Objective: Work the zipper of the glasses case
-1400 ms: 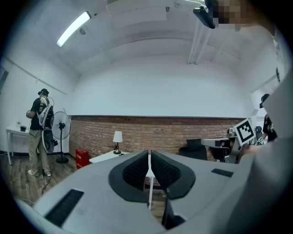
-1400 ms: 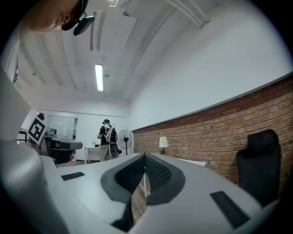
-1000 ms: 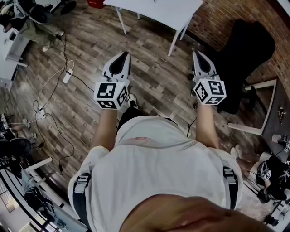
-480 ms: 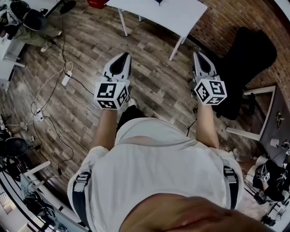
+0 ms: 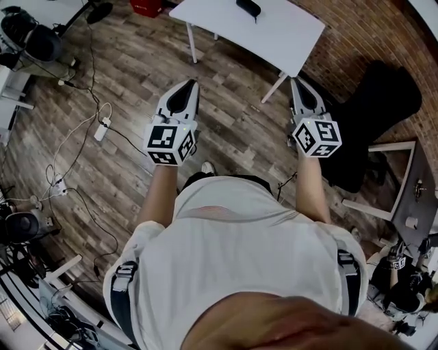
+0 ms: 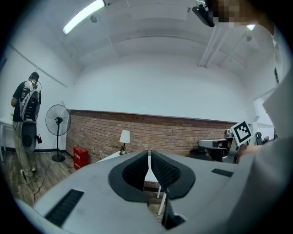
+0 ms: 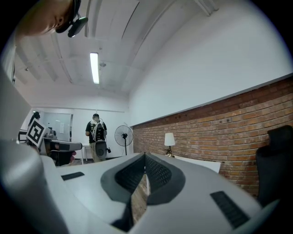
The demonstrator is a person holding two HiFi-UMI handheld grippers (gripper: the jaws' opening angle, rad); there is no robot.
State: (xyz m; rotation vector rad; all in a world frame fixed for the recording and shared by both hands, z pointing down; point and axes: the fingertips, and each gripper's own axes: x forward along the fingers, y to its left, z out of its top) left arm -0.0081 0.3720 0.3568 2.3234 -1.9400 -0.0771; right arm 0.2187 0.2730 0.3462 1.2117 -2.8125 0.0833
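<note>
grey-white plastic left gripper (image 5: 187, 83), two-jaw, hand-held, with black-and-white square-marker cube (image 5: 169, 142) at its rear: jaws pressed together, ribbed dark pads meeting at the tips, nothing pinched. it hangs over the wood-plank floor (image 5: 137, 68), short of the white table (image 5: 274, 34), nose pointing toward the table's near left leg.

grey-white plastic right gripper (image 5: 296, 81), same build, own marker cube (image 5: 317, 137): jaws likewise pressed together and empty. it sits just beside the table's near right leg and below the table's near right corner as the head view shows it.

dark oblong glasses case (image 5: 248, 7): lies on the table top close to the far edge, well apart from both grippers and touched by neither; its zipper is too small to make out.

surroundings, placed from the table: black office chair (image 5: 373, 102) to its right, against the red brick wall (image 5: 369, 27); red box (image 5: 147, 7) on the floor at its far left; white power strip (image 5: 102, 115) with trailing cables on the floor well to its left; small white-shaded lamp (image 6: 124, 136) standing behind it by the wall; black pedestal fan (image 6: 58, 121) and a standing person (image 6: 26, 107) farther left.
</note>
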